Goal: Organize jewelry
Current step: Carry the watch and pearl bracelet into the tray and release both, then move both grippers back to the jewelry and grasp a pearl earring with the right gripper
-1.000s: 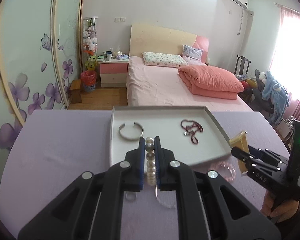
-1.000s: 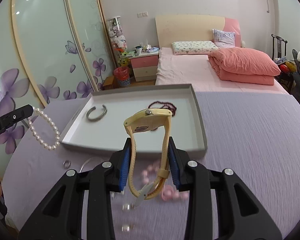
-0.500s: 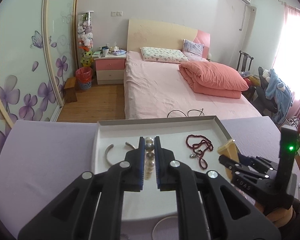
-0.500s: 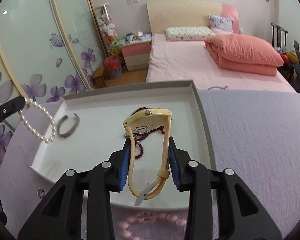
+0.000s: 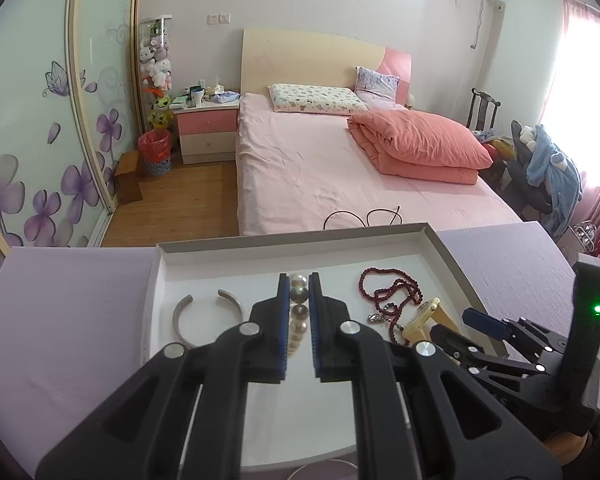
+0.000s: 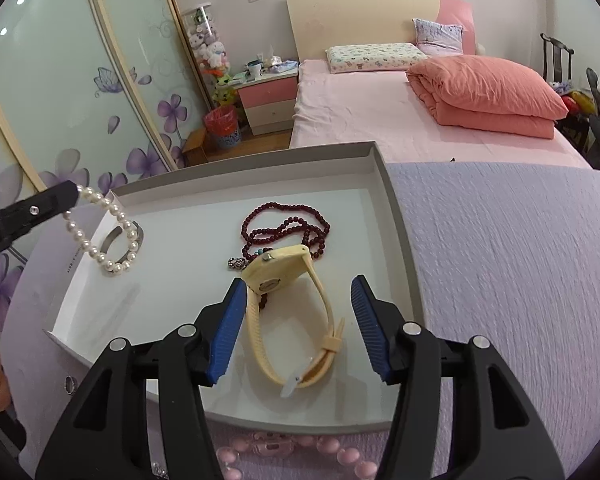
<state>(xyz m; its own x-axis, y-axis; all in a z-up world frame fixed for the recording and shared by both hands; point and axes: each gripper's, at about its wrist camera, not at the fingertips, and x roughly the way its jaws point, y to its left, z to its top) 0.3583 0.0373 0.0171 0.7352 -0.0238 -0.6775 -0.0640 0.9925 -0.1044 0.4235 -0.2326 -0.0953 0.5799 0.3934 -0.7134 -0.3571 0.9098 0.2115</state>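
Observation:
My left gripper (image 5: 299,280) is shut on a white pearl bracelet (image 5: 298,312), which hangs over the left part of the white tray (image 5: 292,238). From the right wrist view the pearls (image 6: 100,256) dangle from the left gripper (image 6: 74,192) above a silver bangle (image 6: 109,242). My right gripper (image 6: 299,282) is over the tray's right half and its jaws are opening. A pale yellow watch (image 6: 280,270) lies on the tray floor between them, its strap close to the left pad, its case against a dark red bead necklace (image 6: 288,224).
A pink bead bracelet (image 6: 300,452) and a small ring (image 6: 70,384) lie on the lilac tablecloth (image 6: 500,260) in front of the tray. A pink bed (image 5: 340,160) stands beyond the table, and a flowered wardrobe (image 5: 40,120) is on the left.
Both grippers moved forward and down over the tray. The right jaws spread apart and the watch, gripped upright before, now rests on the tray floor. The left gripper kept its hold on the pearls.

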